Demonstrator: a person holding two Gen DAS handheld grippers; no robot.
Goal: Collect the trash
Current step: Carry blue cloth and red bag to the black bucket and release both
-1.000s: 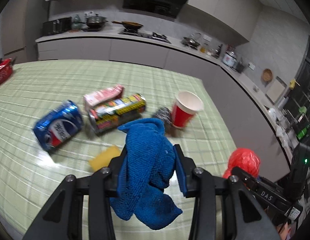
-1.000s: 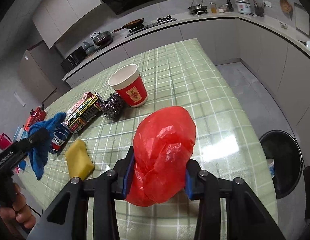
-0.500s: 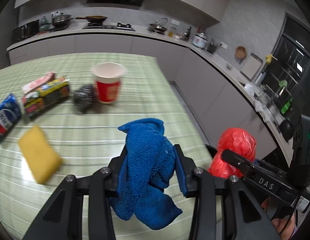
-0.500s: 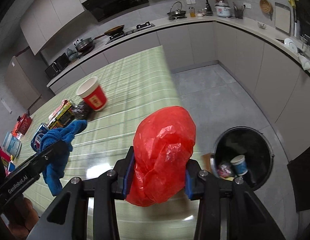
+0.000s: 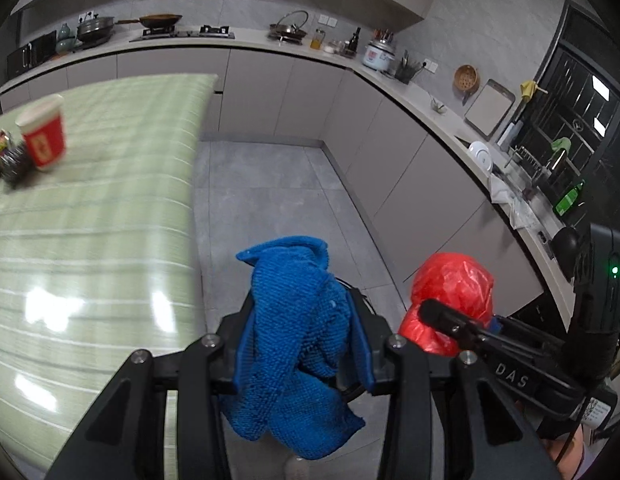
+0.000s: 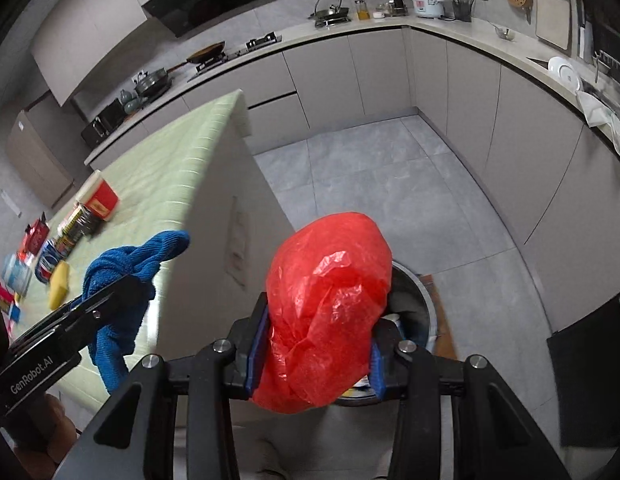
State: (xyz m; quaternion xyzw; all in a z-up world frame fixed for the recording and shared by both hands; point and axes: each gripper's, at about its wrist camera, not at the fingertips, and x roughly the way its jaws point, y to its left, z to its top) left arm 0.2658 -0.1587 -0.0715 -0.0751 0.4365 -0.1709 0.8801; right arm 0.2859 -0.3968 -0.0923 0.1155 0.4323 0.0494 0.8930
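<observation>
Both grippers are swinging off the surface toward the bin (finally): left gripper fingers pinching the blue cloth, right gripper fingers squeezing the red bag.

The bin sits mostly hidden behind the red bag — its contents unreadable.

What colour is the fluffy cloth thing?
Blue. The cloth is bright blue all over, seen best in the left wrist view.

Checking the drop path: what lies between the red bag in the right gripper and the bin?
Nothing. In the right wrist view the red bag hangs directly before the bin on the floor.
</observation>
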